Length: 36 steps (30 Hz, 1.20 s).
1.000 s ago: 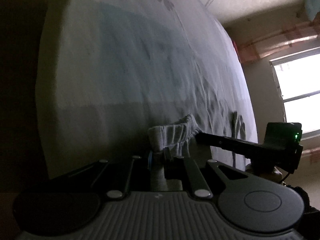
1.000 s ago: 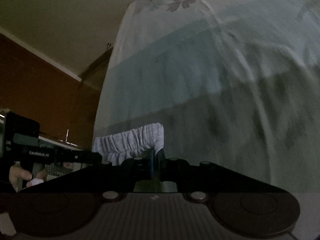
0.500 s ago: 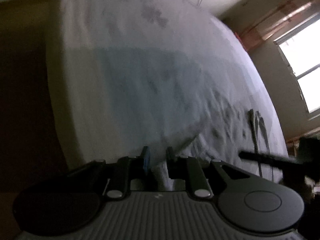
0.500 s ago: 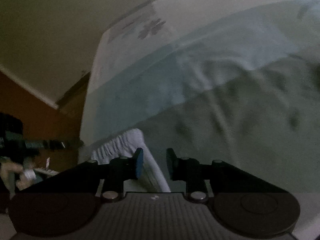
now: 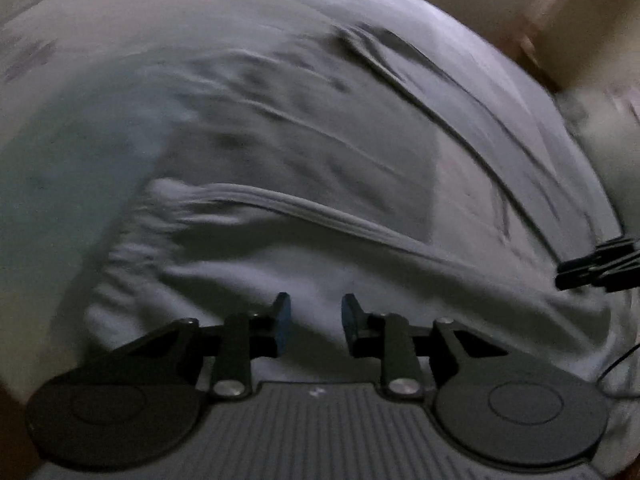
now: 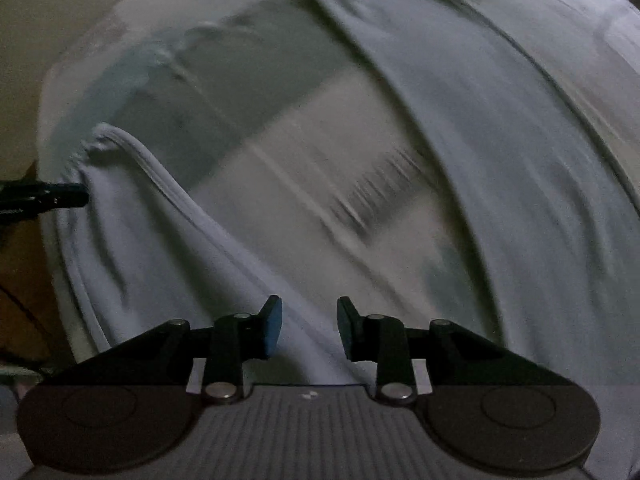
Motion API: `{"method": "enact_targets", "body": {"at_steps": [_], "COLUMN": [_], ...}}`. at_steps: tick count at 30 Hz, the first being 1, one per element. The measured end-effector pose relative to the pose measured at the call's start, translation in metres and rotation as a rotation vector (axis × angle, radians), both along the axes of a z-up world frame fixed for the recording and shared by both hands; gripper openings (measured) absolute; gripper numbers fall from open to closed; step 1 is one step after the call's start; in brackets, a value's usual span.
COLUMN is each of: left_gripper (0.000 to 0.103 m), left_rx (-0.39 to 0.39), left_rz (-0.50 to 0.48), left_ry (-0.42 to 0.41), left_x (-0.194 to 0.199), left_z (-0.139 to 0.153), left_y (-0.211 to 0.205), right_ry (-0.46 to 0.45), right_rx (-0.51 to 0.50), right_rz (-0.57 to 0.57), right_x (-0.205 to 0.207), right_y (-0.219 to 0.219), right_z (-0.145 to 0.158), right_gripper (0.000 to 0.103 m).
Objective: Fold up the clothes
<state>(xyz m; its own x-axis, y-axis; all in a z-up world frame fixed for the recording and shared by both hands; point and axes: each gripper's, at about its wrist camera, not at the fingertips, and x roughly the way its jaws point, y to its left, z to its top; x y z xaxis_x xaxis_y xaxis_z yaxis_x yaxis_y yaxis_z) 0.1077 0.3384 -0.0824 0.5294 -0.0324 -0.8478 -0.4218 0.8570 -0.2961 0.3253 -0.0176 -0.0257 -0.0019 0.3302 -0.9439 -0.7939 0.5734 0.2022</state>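
A light grey garment [image 5: 304,256] with a gathered elastic waistband [image 5: 168,200] lies on the bed, its near edge close under both grippers. It also shows in the right wrist view [image 6: 168,240], with a thick seam running diagonally. My left gripper [image 5: 316,316] is open and empty just above the cloth. My right gripper [image 6: 308,320] is open and empty above the same garment. The right gripper's tip [image 5: 596,264] shows at the right edge of the left wrist view. The left gripper's tip [image 6: 48,196] shows at the left of the right wrist view.
The bed sheet [image 5: 80,128] has pale blue, grey and white bands and long creases [image 5: 460,120]. The bed's left edge drops to a brown floor [image 6: 24,264]. A wall and curtain [image 5: 560,8] stand at the far right. Both views are blurred.
Both grippers have opened and let go of the waistband. The garment has dropped onto the bed. Both cameras have tilted down toward the cloth.
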Motion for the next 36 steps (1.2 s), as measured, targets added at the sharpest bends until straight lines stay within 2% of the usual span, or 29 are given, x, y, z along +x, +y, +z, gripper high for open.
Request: {"method": "enact_targets", "body": {"at_steps": [6,9,12,15,19,24,27,29,30,31,34,36], "left_gripper": [0.036,0.036,0.036,0.036,0.036,0.036,0.036,0.036,0.036,0.037,0.038,0.038], "left_rx": [0.100,0.140,0.134,0.112,0.094,0.139,0.139,0.153,0.157,0.153,0.151,0.163], "left_rz": [-0.192,-0.275,-0.341,-0.427,-0.538,-0.589,-0.601,-0.611,-0.612,-0.605,-0.601,-0.613], "left_ry": [0.029,0.044,0.054,0.080,0.131,0.148,0.169,0.186,0.195,0.208,0.260,0.288], "left_x": [0.027,0.036,0.032,0.027,0.031,0.044,0.050,0.054,0.056,0.057,0.057,0.055], "left_z": [0.010,0.014,0.018,0.021,0.017,0.009,0.002,-0.003,-0.006,-0.008,-0.012,-0.012], "left_y": [-0.065,-0.095,-0.125,-0.158,-0.200,-0.234,-0.243,-0.248,-0.249,-0.249,-0.250,-0.252], "right_ry": [-0.024,-0.028,-0.024,-0.083,-0.189,-0.342,-0.417,-0.414,-0.408,-0.402,-0.360,-0.289], "right_rx": [-0.060,-0.092,-0.129,-0.166,-0.178,-0.215,-0.208,-0.200,-0.196,-0.192,-0.185,-0.171], "right_rz": [-0.159,-0.224,-0.301,-0.275,-0.089,0.250,0.425,0.478,0.500,0.521,0.512,0.473], "right_x": [-0.060,-0.093,-0.119,-0.138,-0.158,-0.184,-0.196,-0.196,-0.195,-0.194,-0.186,-0.181], "right_y": [-0.103,-0.142,-0.179,-0.212,-0.231,-0.256,-0.265,-0.265,-0.265,-0.264,-0.263,-0.267], "right_z": [0.001,-0.003,-0.016,-0.023,-0.030,-0.039,-0.048,-0.049,-0.049,-0.048,-0.045,-0.041], "right_gripper": [0.037,0.039,0.039,0.039,0.039,0.039,0.039,0.039,0.035,0.021,0.008,0.005]}}
